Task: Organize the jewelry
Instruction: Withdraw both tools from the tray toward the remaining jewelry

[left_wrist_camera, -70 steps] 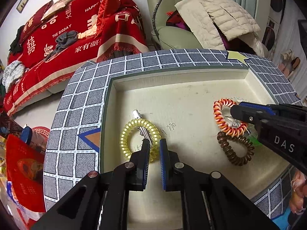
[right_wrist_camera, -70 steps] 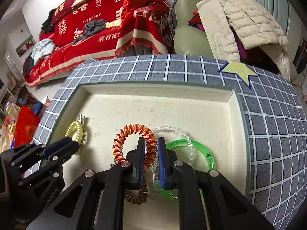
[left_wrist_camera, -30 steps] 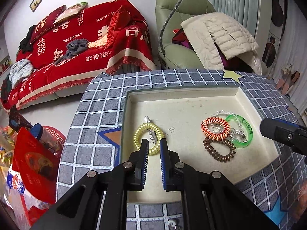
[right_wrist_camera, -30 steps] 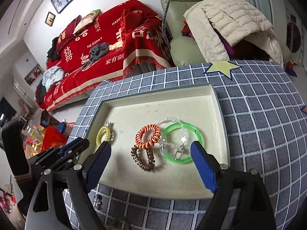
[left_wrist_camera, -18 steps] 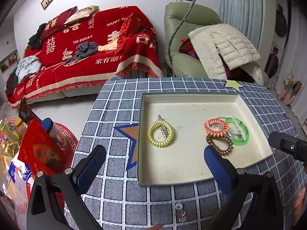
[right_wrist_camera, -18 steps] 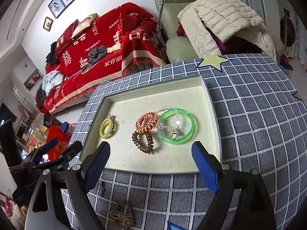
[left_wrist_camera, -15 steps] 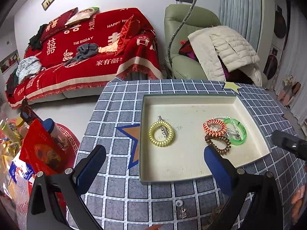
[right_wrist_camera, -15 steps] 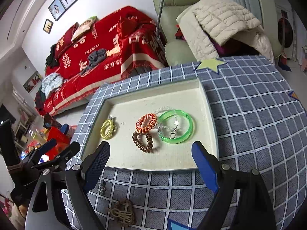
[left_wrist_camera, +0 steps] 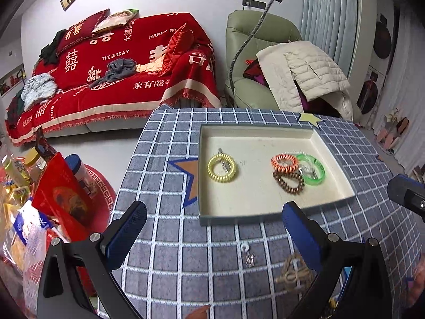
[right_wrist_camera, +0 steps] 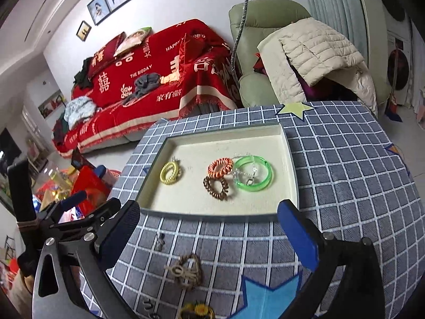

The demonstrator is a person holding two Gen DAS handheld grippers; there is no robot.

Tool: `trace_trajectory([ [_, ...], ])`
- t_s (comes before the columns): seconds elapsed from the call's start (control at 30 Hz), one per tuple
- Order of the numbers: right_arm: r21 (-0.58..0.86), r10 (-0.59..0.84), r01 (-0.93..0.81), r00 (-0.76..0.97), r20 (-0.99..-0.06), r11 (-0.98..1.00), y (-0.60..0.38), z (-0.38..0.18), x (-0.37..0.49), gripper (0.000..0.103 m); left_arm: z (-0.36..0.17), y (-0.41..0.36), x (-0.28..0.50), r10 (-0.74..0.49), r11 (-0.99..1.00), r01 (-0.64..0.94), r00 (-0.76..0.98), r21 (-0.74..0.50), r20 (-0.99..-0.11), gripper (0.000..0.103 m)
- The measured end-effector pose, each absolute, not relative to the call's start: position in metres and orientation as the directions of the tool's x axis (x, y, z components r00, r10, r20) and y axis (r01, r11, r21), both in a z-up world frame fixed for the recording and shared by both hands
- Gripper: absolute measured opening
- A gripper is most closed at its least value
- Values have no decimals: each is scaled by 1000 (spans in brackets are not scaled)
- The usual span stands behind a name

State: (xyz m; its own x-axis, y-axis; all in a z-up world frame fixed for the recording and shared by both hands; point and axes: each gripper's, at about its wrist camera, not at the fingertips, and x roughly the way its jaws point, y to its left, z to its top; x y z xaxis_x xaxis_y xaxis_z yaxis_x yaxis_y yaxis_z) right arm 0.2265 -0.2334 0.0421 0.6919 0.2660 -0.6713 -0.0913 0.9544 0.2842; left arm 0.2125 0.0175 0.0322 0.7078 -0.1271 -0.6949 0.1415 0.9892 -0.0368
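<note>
A shallow cream tray sits on a grey checked tablecloth. Inside it lie a yellow coil hair tie, an orange coil, a brown coil and a green bangle with a clear bead chain across it. On the cloth in front of the tray lie a small silver piece, a brown knotted piece and a yellow piece. My left gripper and my right gripper both hover open and empty before the tray's near rim.
The table's left edge drops to a floor crowded with snack bags and bottles. Behind stand a red-covered sofa and a green armchair with a cream jacket. The right gripper's tip shows at the left wrist view's right edge.
Both grippers have drawn back and upward from the tray, which now looks smaller. The left jaws went from shut to wide open; the right jaws widened a little more.
</note>
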Motion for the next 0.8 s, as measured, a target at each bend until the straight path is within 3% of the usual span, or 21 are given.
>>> trace_trajectory([
  [0.17,263,261,-103,680,-685,959,-226,42,209,103,28,24,196,-93,992,126,722,-2,-685,103],
  [0.43,262,263,-103,660,-704,960,-225,34,190,103,8,45,184,-92,995,89,677,-44,-730,103],
  [0.8,237,249,-99,588,-769,966,-221,-14,154,103,-34,50,173,-68,997,72,618,-29,-784,103],
])
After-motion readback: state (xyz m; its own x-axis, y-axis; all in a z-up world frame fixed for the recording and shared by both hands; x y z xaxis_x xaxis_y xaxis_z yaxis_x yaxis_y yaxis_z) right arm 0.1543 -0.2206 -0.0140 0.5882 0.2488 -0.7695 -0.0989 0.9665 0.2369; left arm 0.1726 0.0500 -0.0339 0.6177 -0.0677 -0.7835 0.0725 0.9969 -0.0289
